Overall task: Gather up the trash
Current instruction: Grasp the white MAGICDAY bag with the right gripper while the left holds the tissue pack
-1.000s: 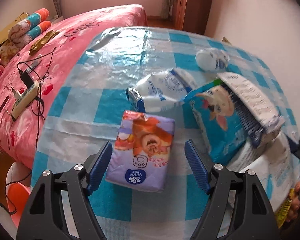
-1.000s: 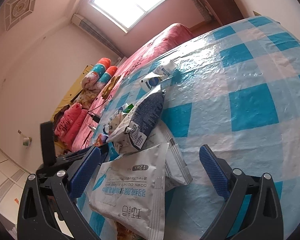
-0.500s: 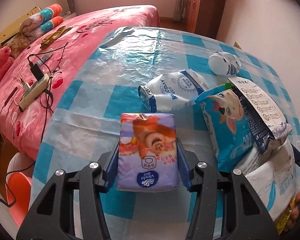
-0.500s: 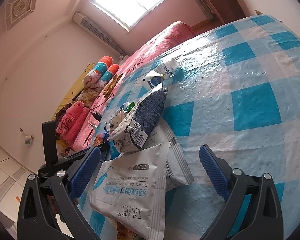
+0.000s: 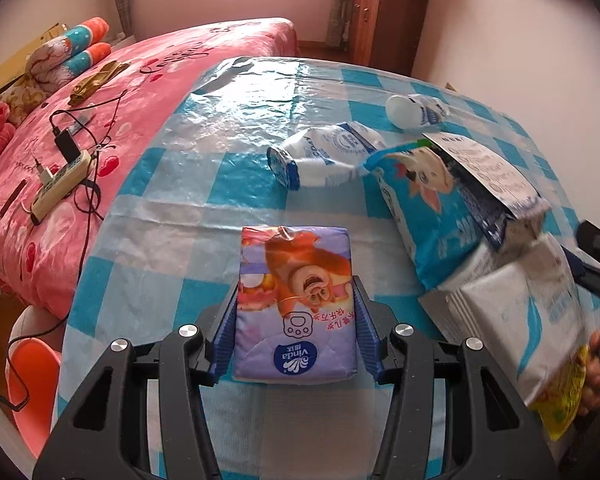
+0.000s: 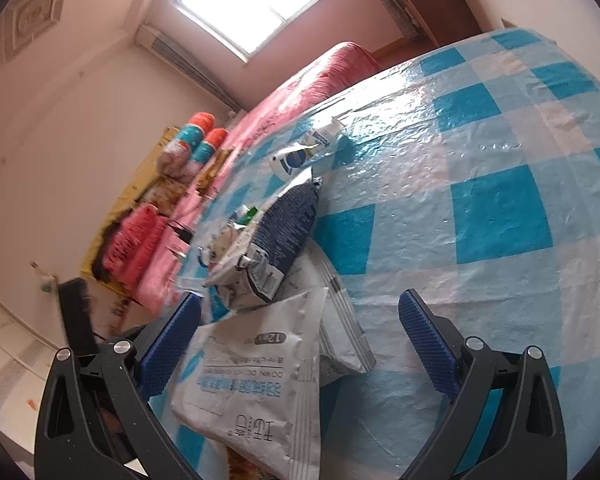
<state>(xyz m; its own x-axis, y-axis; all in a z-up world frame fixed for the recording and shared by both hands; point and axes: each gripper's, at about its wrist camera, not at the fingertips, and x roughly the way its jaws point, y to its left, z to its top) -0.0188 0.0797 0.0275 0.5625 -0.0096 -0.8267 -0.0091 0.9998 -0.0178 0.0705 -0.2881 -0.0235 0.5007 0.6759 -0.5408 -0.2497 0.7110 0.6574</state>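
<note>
Checkered tablecloth [image 5: 172,216] is bearing a tissue pack [image 5: 296,304], long axis running away from the camera; left gripper [image 5: 296,334] is pinching its sides, right gripper [image 6: 300,340] is standing spread.

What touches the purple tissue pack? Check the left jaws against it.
Touching. The left wrist view shows the left gripper with both blue jaws pressed flat against the sides of the purple tissue pack, with no gap on either side.

Right gripper [image 6: 300,332] jaws wide apart; white pouch [image 6: 256,380] between, seemingly untouched.
</note>
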